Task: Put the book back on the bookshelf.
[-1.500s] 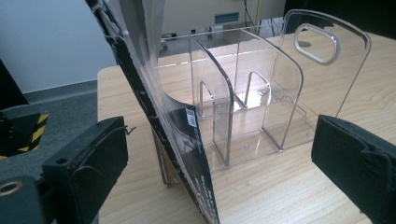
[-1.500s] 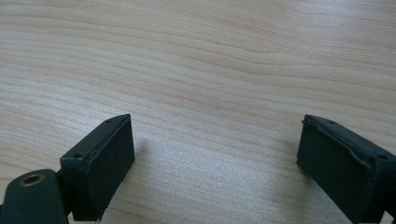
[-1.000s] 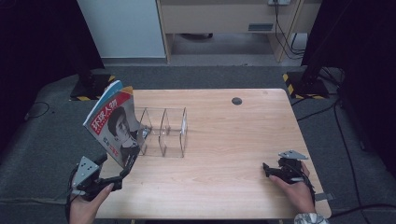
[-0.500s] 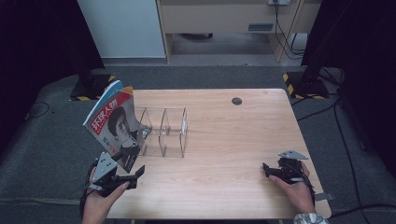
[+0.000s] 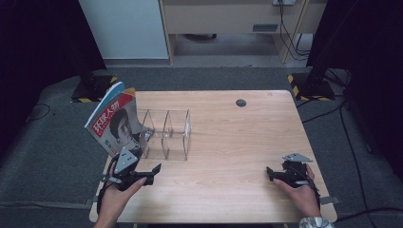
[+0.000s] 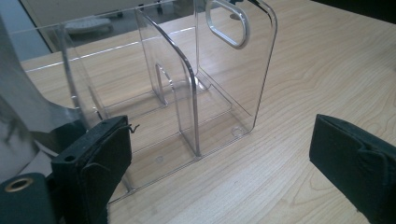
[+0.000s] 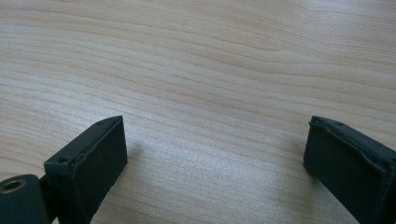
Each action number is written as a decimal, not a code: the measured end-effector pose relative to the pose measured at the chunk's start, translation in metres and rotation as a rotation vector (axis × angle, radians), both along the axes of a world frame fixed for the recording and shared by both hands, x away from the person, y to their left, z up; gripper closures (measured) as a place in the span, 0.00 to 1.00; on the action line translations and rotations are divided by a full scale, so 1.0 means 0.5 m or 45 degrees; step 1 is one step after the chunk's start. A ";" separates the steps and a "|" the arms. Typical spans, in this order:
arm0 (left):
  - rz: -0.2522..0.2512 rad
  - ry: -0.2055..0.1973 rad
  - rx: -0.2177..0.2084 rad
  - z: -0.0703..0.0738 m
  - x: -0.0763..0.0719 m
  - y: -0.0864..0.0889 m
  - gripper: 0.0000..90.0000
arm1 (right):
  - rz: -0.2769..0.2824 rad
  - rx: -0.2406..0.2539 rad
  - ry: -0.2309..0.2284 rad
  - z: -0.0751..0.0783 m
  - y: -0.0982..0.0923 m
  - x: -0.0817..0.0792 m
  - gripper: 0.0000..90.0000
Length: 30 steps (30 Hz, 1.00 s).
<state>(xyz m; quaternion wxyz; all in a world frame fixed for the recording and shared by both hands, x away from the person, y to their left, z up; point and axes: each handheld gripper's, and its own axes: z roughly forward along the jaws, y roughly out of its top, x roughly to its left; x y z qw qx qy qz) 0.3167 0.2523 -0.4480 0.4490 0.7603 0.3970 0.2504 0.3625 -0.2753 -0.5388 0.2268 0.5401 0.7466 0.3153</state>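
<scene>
left gripper point(image 5: 149, 172) moved right, jaws apart, empty | clear rack point(image 5: 166, 133) just ahead | right gripper point(image 5: 272, 174) jaws just widened, empty

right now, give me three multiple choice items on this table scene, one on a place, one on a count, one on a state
1. Where does the magazine stand?
A. leaning at the clear rack's left end
B. flat at the table's right edge
C. under the right gripper

2. How many open slots does the clear rack have?
A. one
B. two
C. five

3. How are the left gripper jaws?
A. clamped on the magazine
C. shut on nothing
B. open, nothing between them

Answers: 1 A, the high view shows it tilted at the rack's left end. 2 B, one divider splits two bays. 3 B, the left gripper view shows the jaws wide apart.
</scene>
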 end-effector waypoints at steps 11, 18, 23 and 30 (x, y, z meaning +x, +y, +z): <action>-0.019 0.000 0.006 0.000 0.015 -0.025 0.06 | 0.006 0.000 0.005 0.000 0.000 0.001 0.06; -0.032 0.011 0.005 -0.005 0.029 -0.035 0.05 | 0.008 -0.002 0.003 0.000 0.000 0.001 0.06; -0.058 0.025 0.019 -0.008 0.036 -0.052 0.05 | 0.007 0.000 0.005 0.000 0.000 0.001 0.06; -0.119 0.039 0.041 -0.013 0.036 -0.089 0.05 | 0.004 0.003 0.002 0.000 -0.001 0.001 0.06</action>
